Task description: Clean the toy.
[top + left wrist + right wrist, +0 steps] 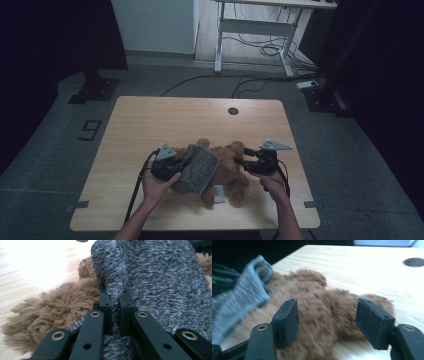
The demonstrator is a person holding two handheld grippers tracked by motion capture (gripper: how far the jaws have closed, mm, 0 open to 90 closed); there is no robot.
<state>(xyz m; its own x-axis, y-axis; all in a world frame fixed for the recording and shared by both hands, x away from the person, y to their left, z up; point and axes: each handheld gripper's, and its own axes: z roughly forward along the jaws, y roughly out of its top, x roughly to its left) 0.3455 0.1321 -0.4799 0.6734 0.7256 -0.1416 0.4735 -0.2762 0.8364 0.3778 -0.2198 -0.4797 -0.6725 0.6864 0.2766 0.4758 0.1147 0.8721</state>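
Note:
A brown plush bear (231,167) lies on the wooden table (165,120), with a grey fuzzy cloth (199,169) draped over its left part. My left gripper (184,164) is shut on the edge of that cloth (155,285); in the left gripper view the fabric is pinched between the two black jaws and the bear's brown fur (57,307) lies beside it. My right gripper (240,161) stands open at the bear's right end. In the right gripper view its pads (287,321) are spread apart above the bear (319,315), touching nothing.
A white tag (219,194) sticks out by the bear's leg. A round cable hole (233,111) sits near the table's far edge. Beyond the table are a white desk frame (255,30), loose floor cables and dark stands at both sides.

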